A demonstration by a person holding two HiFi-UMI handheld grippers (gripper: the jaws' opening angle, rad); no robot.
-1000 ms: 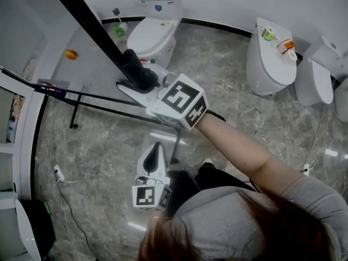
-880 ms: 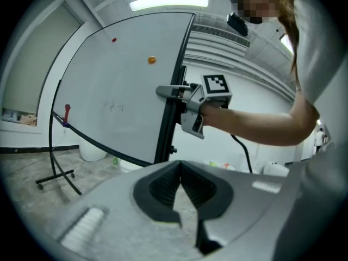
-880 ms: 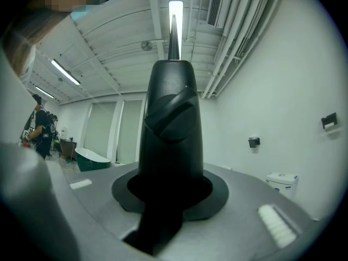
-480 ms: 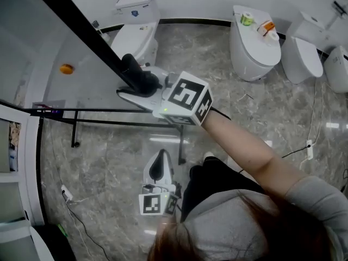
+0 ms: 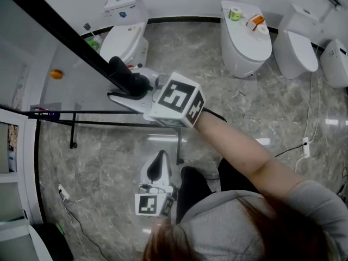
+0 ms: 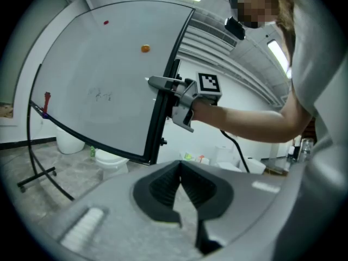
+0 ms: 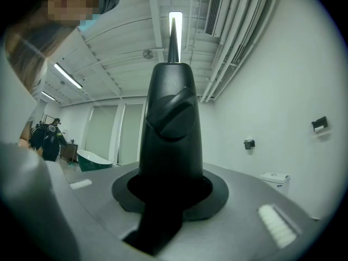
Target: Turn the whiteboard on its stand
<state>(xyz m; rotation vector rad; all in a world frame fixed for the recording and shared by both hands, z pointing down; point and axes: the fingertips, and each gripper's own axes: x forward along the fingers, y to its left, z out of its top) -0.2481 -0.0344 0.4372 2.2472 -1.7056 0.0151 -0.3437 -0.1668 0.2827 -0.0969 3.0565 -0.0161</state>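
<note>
Whiteboard (image 5: 49, 53) edge swung toward upper left, right gripper (image 5: 118, 68) with it. Fingers clamp black frame (image 5: 70, 35): turning under way. Left gripper (image 5: 159, 157), bottom centre, fingers seemingly closed, empty. Next: keep swinging, grip firm.

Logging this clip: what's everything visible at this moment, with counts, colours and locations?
whiteboard: 1, white with black frame, tilted, upper left of the head view
stand: 1, black, under the board
magnet: 1, orange, on the board face
toilets: 4, white, along the far wall
bottle: 1, green, beside the leftmost toilet
floor: grey marbled
cables: several, loose on the floor
right gripper: grey, fingers clamped on the whiteboard's frame edge
left gripper: grey, low near the person's body, fingers meeting at the tips, holding nothing
arm: 1, bare, reaching to the right gripper
</note>
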